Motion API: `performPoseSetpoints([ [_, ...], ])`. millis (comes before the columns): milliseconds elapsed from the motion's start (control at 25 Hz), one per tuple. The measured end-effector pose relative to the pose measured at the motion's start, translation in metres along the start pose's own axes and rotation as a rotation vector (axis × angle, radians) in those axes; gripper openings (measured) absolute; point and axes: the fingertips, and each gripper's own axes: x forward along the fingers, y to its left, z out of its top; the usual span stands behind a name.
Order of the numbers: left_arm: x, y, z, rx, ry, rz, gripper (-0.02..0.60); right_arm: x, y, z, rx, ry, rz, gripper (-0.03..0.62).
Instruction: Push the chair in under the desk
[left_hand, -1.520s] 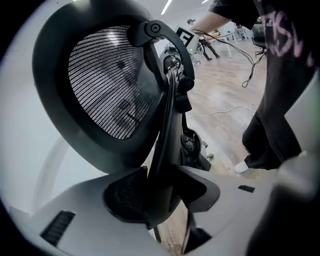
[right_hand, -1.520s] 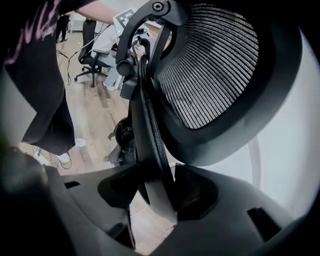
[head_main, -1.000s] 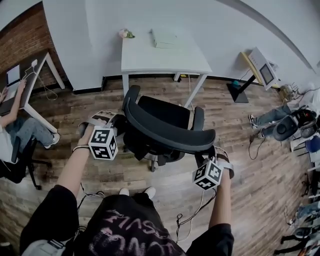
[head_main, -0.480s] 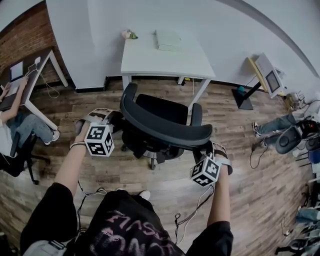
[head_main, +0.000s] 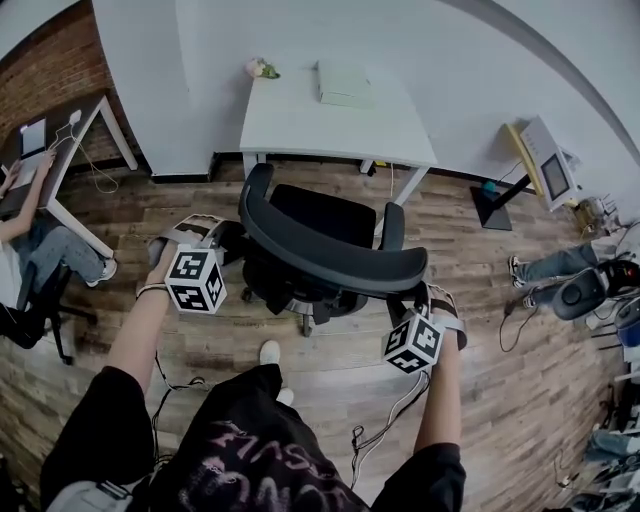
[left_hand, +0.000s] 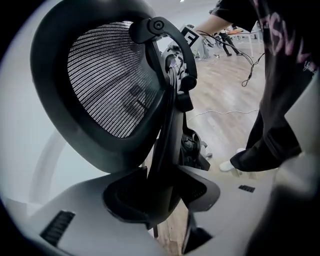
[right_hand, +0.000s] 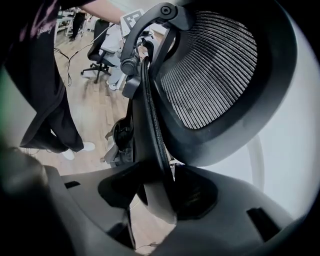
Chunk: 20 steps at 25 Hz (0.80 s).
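The chair (head_main: 330, 240) stands on the wooden floor (head_main: 500, 330) just ahead of the fingers, facing the desk (head_main: 300, 125), with its seat (head_main: 325, 220) on the far side of the fingers and its curved backrest (head_main: 330, 262) on the near side. The seat's front edge lies close to the desk's front edge, but from the head view I cannot tell that any of it is under the top yet.

The 2 ends of the backrest are each taken by 1 gripper. The left gripper (head_main: 225, 240) has its fingers (left_hand: 75, 215) clenched on the backrest's rim, which runs up between them and fills the gap. The right gripper (head_main: 415, 300) holds the other end the same way, its fingers (right_hand: 240, 220) grasping the rim with the mesh panel rising beyond them.

As a judgement: the grasp is done and the chair is lined up roughly with the desk's opening, though it sits a little turned, its right end nearer the person than its left. What is left is nearly the whole push: rolling the chair forward, away from the fingers' side, until the seat goes between the desk's legs and the backrest comes up near the desk's edge, then letting go.
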Motion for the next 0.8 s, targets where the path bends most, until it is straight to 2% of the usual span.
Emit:
performPoseSetpoints([
  [800, 0.079, 0.097, -0.007, -0.026, 0.010, 0.009, 0.189, 0.094, -0.094, -0.004, -0.017, -0.005, -0.006, 0.212],
])
